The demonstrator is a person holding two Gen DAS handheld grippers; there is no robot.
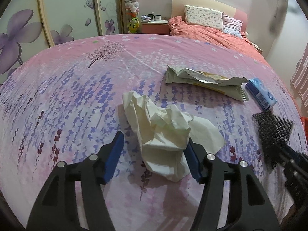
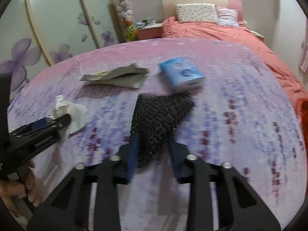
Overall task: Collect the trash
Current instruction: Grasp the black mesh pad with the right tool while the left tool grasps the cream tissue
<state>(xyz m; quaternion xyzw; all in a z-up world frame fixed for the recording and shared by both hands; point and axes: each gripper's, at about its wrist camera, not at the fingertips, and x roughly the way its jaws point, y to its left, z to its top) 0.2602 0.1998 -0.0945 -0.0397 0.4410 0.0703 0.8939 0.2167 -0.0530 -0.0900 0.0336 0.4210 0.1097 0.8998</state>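
Note:
A crumpled white tissue lies on the pink lavender-print sheet, between the blue pads of my left gripper. The right-hand pad touches its edge and the left-hand pad stands apart, so the jaws are open around it. My right gripper is shut on a black bristly brush, both pads against its lower part. In the left wrist view the brush is at the right edge. The right wrist view has the left gripper and the tissue at left. A torn empty snack wrapper lies farther back.
A blue tissue pack lies just beyond the brush, beside the wrapper. A bed with a coral duvet and pillows stands behind, wardrobe doors at left. A red object shows at the right edge. A hand holds the left gripper.

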